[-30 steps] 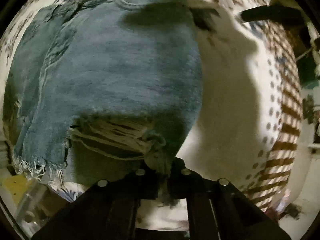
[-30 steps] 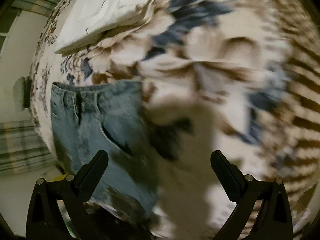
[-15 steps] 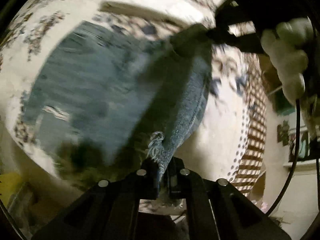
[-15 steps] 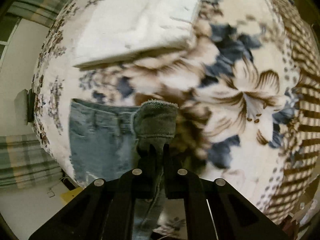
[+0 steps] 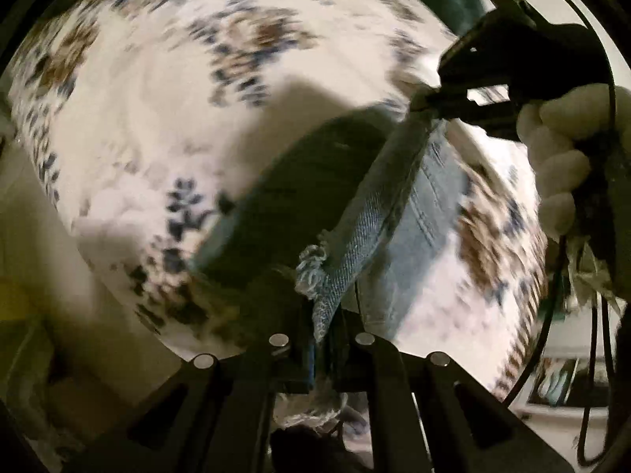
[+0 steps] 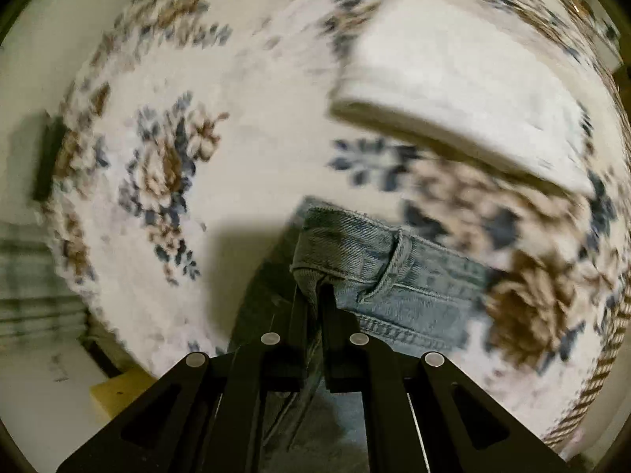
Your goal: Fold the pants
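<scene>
The pants are light blue denim jeans [image 5: 370, 232] with frayed hems, held up over a floral bedspread [image 5: 150, 118]. My left gripper [image 5: 321, 339] is shut on the frayed hem end of a leg. My right gripper [image 6: 313, 307] is shut on the waistband corner [image 6: 347, 244], next to a belt loop. In the left wrist view the right gripper [image 5: 430, 98] shows at upper right, held by a white-gloved hand, with the denim stretched taut between the two grippers. Much of the jeans hangs in shadow below that edge.
A folded white cloth [image 6: 465, 94] lies on the bedspread beyond the waistband. The bed's striped border [image 6: 607, 366] runs along the right. A cable [image 5: 552, 315] hangs from the right gripper. A pale wall and floor lie left of the bed.
One second ago my right gripper was open and the jeans lay flat. It has shut on the waistband, and both grippers have lifted the jeans and swung them across the bed.
</scene>
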